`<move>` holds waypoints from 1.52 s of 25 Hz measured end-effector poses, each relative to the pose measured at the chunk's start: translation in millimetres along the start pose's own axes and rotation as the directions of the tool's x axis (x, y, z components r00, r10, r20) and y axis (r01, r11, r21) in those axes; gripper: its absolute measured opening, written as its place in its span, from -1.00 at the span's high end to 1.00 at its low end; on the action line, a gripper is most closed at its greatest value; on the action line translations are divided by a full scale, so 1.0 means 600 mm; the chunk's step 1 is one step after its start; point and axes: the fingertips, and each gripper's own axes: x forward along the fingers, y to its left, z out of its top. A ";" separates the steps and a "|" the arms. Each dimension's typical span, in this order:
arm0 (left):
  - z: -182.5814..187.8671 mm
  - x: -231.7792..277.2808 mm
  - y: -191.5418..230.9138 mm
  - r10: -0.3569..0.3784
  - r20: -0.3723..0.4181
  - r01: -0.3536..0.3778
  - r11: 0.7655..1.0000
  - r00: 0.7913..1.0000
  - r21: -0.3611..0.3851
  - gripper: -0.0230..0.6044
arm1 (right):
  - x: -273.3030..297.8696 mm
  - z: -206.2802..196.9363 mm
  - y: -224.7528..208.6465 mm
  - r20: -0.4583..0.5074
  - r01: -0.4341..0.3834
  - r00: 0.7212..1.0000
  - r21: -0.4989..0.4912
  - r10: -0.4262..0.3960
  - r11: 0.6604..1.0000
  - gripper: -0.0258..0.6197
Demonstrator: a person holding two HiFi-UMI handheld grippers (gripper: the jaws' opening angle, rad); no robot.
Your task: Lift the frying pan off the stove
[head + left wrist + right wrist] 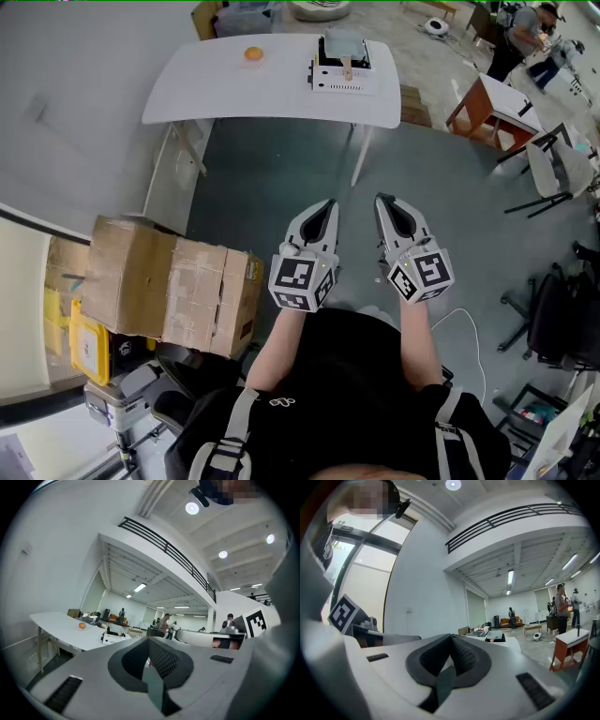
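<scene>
Frying pan [343, 44] sitting on the stove [343, 81] near the white table's [206, 89] right end, orange ball [253, 53] on the table left of the stove, left gripper [330, 204] and right gripper [382, 201] side by side, well short of the table, both claws closed tight, empty

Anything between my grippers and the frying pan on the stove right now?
Nothing visible. The left gripper and right gripper, both shut and empty, hang over the floor, well short of the white table. The frying pan sits on the stove there; the orange lies off to its left, apart.
</scene>
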 end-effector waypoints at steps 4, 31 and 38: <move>-0.004 0.000 0.001 -0.002 -0.003 0.002 1.000 1.000 -0.005 0.93 | 0.006 -0.001 0.001 0.008 0.001 1.000 0.014 -0.001 1.000 0.91; 0.014 0.177 0.083 -0.010 0.010 0.010 0.999 1.000 -0.039 0.93 | 0.153 0.008 -0.140 0.031 0.004 1.000 0.031 -0.005 1.000 0.90; 0.027 0.317 0.128 -0.022 0.052 0.024 0.999 0.998 -0.030 0.93 | 0.245 -0.006 -0.259 0.055 0.016 0.998 0.059 -0.019 0.998 0.90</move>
